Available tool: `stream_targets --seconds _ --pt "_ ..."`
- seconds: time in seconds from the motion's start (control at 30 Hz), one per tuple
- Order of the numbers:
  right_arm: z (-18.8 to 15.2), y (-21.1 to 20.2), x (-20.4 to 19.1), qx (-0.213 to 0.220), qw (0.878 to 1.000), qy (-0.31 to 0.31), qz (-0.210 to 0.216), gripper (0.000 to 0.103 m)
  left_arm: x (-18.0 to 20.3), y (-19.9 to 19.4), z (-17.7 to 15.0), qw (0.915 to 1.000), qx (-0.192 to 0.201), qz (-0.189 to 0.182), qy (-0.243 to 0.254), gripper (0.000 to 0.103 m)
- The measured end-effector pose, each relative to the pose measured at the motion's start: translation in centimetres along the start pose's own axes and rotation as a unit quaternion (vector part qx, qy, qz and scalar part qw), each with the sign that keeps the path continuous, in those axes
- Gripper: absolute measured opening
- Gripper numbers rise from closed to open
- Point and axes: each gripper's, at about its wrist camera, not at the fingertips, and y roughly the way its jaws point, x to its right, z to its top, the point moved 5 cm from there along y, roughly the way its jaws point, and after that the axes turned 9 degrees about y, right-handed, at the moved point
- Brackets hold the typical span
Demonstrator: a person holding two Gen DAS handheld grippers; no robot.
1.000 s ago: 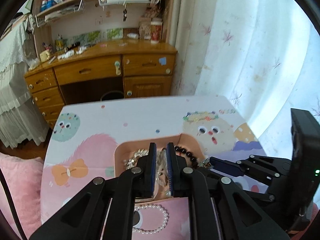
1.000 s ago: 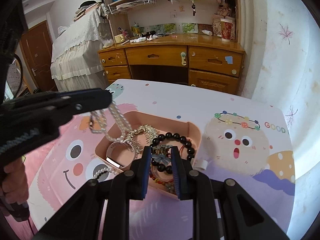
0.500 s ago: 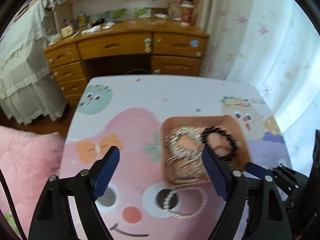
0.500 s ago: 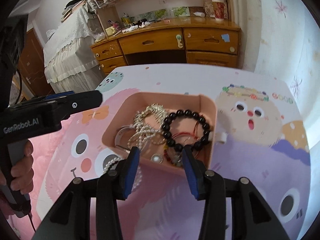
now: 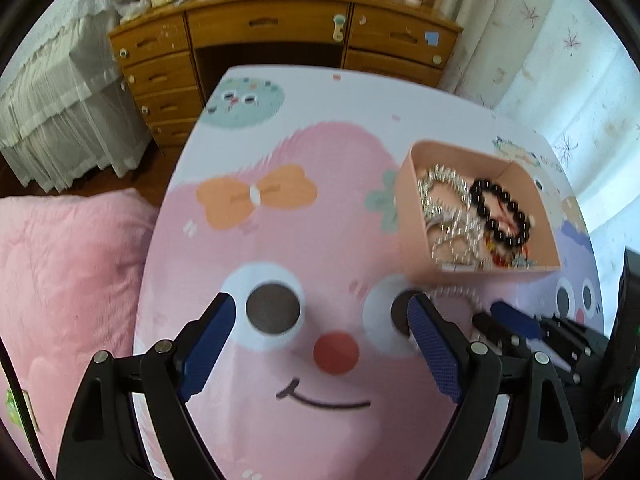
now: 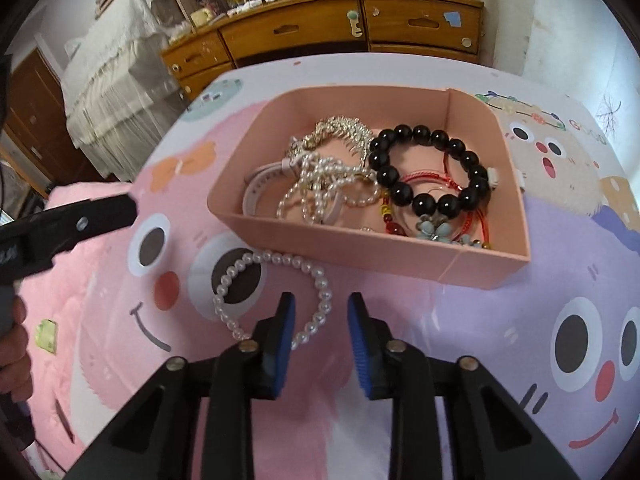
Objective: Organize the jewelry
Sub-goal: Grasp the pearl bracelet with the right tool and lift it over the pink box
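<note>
Pearl bracelet (image 6: 276, 296) lies flat on the table (image 6: 440, 340), touching the near wall of the pink box (image 6: 360, 256). The right hand-held gripper (image 6: 322, 344), jaws narrowly apart and just closing, pinches nothing; its left finger overlaps the loop's near-right arc. Straddle one strand, then squeeze. The left hand-held gripper (image 5: 320, 348) hangs spread wide, empty.

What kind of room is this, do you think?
Probably a bedroom or a child's room: a wooden desk with drawers at the back, a bed with a lace valance beside it, and a cartoon-print table in front.
</note>
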Motion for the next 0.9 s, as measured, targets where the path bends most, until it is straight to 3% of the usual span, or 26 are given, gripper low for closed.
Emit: stream_targets --seconds 0.2,0.53,0.9 --pt "0.1 0.7 -0.7 -0.003 0.999 -0.019 -0.032 0.017 -0.4 0.6 -2.1 0.9997 -0.023 -0.009 0.004 0.087" --pt "0.3 0.9 -0.8 -0.002 0.997 -0.041 -0.063 0.007 -0.9 0.7 -2.9 0.9994 -0.029 -0.018 0.004 0.087" --pt "1.1 -1.9 -2.9 0.012 0.997 -0.077 -0.028 0.007 -0.9 0.7 -3.7 0.9991 -0.036 -0.02 0.007 0.087"
